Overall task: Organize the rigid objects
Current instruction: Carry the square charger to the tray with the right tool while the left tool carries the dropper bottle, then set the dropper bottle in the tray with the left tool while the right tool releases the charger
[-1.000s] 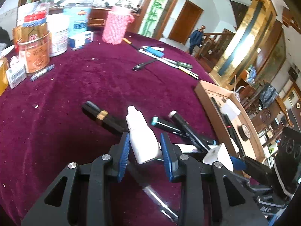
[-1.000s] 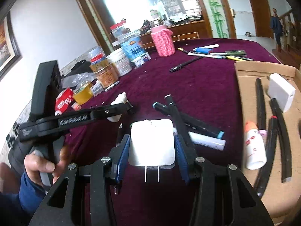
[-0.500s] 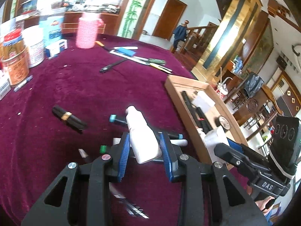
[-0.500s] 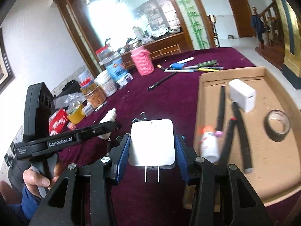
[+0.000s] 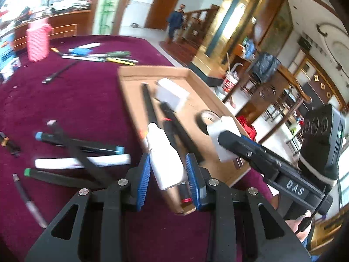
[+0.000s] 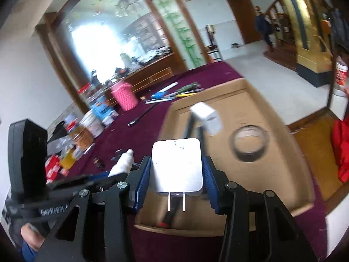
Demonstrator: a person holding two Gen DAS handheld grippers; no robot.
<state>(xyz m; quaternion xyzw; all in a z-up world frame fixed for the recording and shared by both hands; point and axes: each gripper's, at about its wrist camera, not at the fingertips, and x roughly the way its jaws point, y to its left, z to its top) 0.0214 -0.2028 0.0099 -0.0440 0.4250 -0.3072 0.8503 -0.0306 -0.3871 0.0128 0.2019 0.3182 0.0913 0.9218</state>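
My left gripper (image 5: pixel 167 170) is shut on a small white squeeze bottle (image 5: pixel 165 157), held above the near left edge of the cardboard tray (image 5: pixel 130 91). My right gripper (image 6: pixel 176 170) is shut on a flat white plug adapter (image 6: pixel 176 166), prongs toward the camera, over the tray's (image 6: pixel 281 152) near end. In the left wrist view the adapter (image 5: pixel 224 137) hangs at the tip of the right gripper. Inside the tray lie black pens (image 5: pixel 148 102), a white charger block (image 5: pixel 172 93) and a roll of tape (image 6: pixel 248 144).
Several markers and pens (image 5: pixel 82 146) lie on the maroon tablecloth (image 5: pixel 65 100) left of the tray. Further back are a pink knitted holder (image 5: pixel 38 41), screwdrivers and pens (image 5: pixel 98 54), and jars and boxes (image 6: pixel 91 122). A person (image 5: pixel 175 21) walks far behind.
Both grippers have swung right with their loads, from over the loose markers to over the tray. The tray now fills the middle of both views.
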